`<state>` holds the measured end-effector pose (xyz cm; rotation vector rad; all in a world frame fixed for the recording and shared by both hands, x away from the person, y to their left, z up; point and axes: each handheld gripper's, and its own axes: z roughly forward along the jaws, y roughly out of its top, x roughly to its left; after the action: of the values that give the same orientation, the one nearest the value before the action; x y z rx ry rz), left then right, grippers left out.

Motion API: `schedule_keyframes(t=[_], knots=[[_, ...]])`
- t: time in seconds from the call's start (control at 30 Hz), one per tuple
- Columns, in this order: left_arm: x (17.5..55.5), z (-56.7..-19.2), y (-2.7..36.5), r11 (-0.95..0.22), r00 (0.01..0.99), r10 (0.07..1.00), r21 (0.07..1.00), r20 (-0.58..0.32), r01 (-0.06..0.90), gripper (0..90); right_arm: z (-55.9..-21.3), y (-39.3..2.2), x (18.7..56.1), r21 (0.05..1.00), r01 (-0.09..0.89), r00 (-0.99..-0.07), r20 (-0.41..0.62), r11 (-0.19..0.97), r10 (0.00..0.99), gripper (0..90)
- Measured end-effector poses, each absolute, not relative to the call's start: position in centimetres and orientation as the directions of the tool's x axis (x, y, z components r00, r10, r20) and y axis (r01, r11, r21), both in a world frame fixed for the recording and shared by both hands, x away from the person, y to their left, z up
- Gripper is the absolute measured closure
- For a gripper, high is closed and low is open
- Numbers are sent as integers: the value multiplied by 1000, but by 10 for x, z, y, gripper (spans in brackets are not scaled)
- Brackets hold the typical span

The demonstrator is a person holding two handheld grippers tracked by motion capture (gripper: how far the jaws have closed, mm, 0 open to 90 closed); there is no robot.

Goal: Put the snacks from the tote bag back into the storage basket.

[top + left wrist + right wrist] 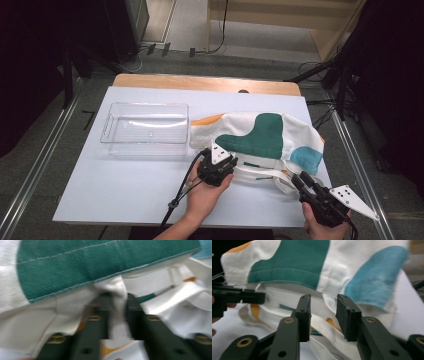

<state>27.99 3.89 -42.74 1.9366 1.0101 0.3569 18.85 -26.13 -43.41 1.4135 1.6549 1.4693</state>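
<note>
- Your left tongs (223,161) pinch a fold of white cloth at the mouth edge of the tote bag (260,135); in the left gripper view that fold (117,307) runs down between the two jaws, which stand narrow on it.
- Your right tongs (296,179) stand partly apart, with a clear gap between the pads. In the right gripper view a white strap (329,333) of the bag passes under that gap, and the pads do not press on it.
- The tote bag lies flat on the white table (125,195), just ahead of both tongs. It is white with a large green patch, a blue patch nearer your right tongs and an orange corner on the far side from them.
- The bag's mouth and loose straps face you, lying between the two tongs. What is inside the bag cannot be told.
- The clear plastic tray (145,129) sits on the table to the left of your left tongs, just beside the bag's orange corner, upright with its open side up. Nothing shows inside it.
</note>
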Motion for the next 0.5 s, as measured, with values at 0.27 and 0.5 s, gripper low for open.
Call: schedule_keyframes(t=[0.27, 0.5], knots=[[280, -394, 45, -222, 688, 702, 861, -184, 457, 884, -434, -237, 186, 931, 359, -426, 230, -70, 875, 767], [285, -369, 48, -197, 710, 682, 891, -175, 409, 886, -442, -204, 188, 928, 372, -506, 179, 26, 844, 830]])
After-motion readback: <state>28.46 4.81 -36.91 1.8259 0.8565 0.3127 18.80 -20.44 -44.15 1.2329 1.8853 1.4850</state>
